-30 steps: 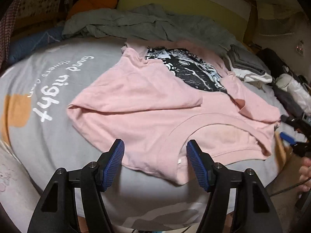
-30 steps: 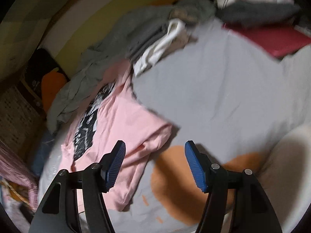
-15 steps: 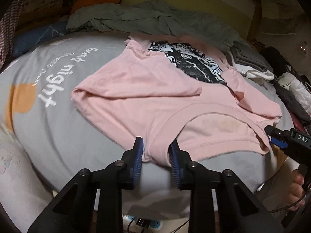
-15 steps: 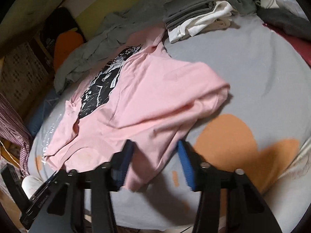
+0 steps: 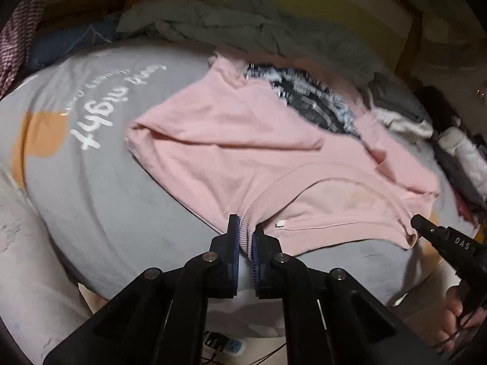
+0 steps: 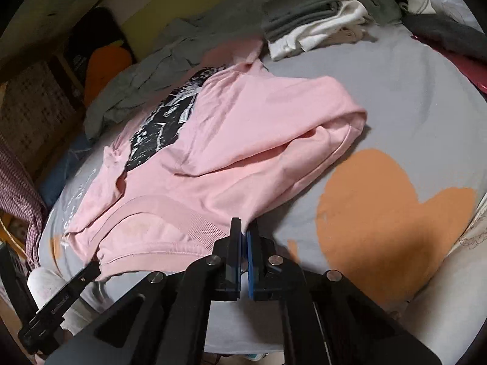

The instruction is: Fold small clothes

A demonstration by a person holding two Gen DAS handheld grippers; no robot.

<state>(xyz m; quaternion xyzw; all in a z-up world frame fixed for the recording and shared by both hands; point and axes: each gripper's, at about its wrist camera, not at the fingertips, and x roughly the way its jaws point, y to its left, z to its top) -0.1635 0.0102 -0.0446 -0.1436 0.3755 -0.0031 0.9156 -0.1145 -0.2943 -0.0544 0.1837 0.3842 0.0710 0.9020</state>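
A pink T-shirt (image 5: 243, 149) with a black-and-white print lies on the grey bedsheet, both sleeves folded inward, neckline toward me. It also shows in the right wrist view (image 6: 243, 140). My left gripper (image 5: 245, 231) is shut on the ribbed collar at the shirt's left shoulder. My right gripper (image 6: 244, 237) is shut on the shirt's near edge at the right shoulder. The right gripper's body shows at the right of the left wrist view (image 5: 441, 240); the left gripper's body shows at the lower left of the right wrist view (image 6: 61, 301).
A crumpled grey garment (image 5: 243, 27) lies behind the shirt. A stack of folded grey and white clothes (image 6: 310, 24) sits at the far right. The grey sheet (image 5: 91, 182) has white lettering and orange patches (image 6: 380, 213). A power strip (image 5: 225, 345) lies on the floor below.
Both grippers moved in to the shirt's near edge and closed from wide open: the left onto the collar, the right onto the shoulder edge.
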